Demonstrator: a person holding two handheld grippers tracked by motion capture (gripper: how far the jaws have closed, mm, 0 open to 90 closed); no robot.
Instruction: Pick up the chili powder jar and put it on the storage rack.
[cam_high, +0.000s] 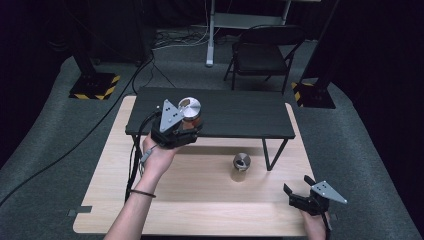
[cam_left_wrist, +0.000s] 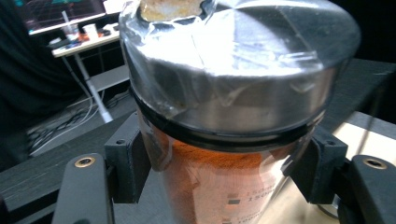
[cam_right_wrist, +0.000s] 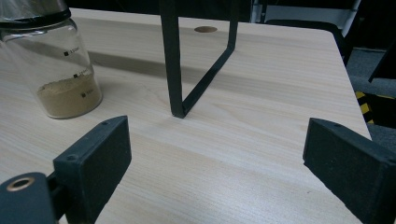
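Observation:
My left gripper (cam_high: 186, 125) is shut on a glass jar of orange-red powder (cam_high: 190, 114) with a silver lid, held just above the front left part of the black shelf (cam_high: 235, 117). In the left gripper view the jar (cam_left_wrist: 224, 154) sits between both black jaws, which press on its glass sides. A second jar (cam_high: 241, 164) with a silver lid stands on the wooden table (cam_high: 200, 200) under the shelf's front edge; in the right gripper view it (cam_right_wrist: 60, 79) holds tan powder. My right gripper (cam_high: 299, 191) hangs open near the table's front right corner, nothing between its jaws.
The shelf's thin black leg (cam_right_wrist: 175, 60) stands on the table just ahead of my right gripper. A black folding chair (cam_high: 265, 52) and a white stand (cam_high: 210, 35) are on the floor beyond the table. Two posts with yellow-black bases (cam_high: 95, 86) flank the far side.

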